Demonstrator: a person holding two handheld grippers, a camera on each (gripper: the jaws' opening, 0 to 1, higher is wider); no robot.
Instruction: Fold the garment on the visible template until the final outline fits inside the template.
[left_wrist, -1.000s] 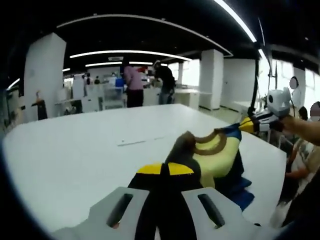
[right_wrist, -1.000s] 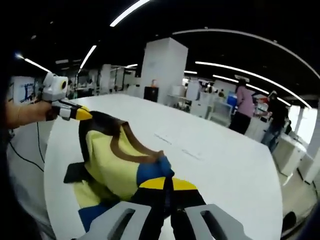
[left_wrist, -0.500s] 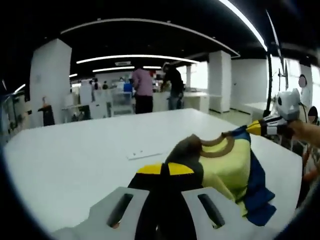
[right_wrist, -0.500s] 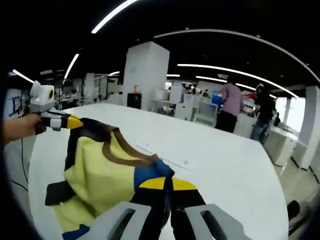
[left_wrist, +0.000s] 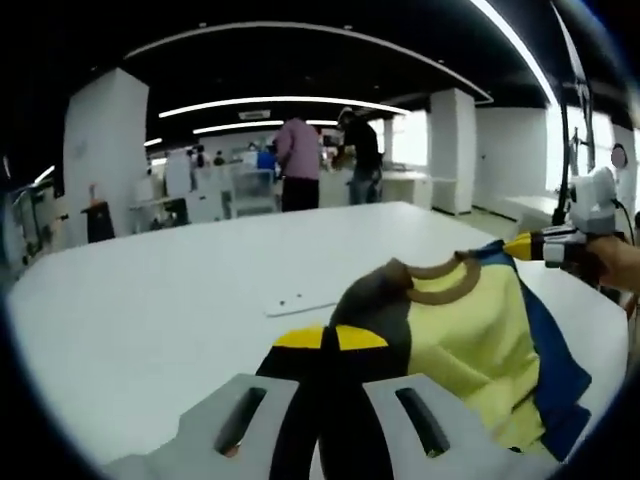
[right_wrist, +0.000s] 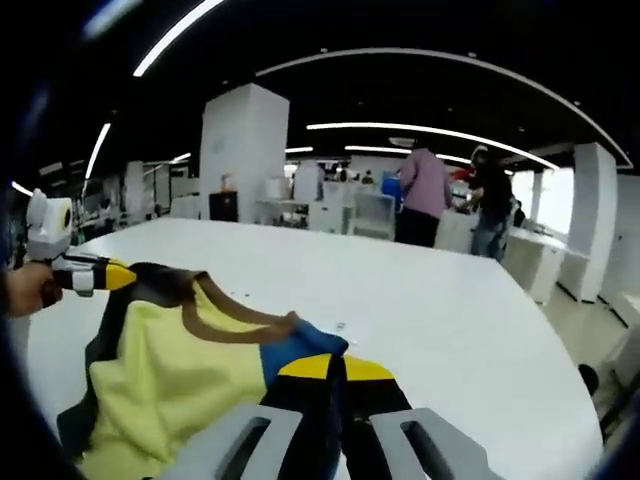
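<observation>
A yellow garment (left_wrist: 470, 340) with a brown collar, a dark shoulder and a blue sleeve hangs stretched between my two grippers above the white table (left_wrist: 150, 300). My left gripper (left_wrist: 330, 340) is shut on its dark shoulder. In the right gripper view the same garment (right_wrist: 170, 370) spreads to the left, and my right gripper (right_wrist: 333, 365) is shut on its blue shoulder. The right gripper (left_wrist: 535, 247), held by a hand, comes into the left gripper view from the right; the left gripper (right_wrist: 100, 275) shows at the left of the right gripper view. A faint template mark (left_wrist: 300, 302) lies on the table.
The big white round table (right_wrist: 460, 330) stretches ahead in both views. Two people (left_wrist: 300, 165) stand at benches far behind it, with white pillars (right_wrist: 240, 150) and desks around. The table's edge curves close by at the right of the left gripper view.
Both grippers have lifted and pulled apart, so the garment now hangs spread wider and flatter between them. The views have tilted up a little; the grips have not altered.
</observation>
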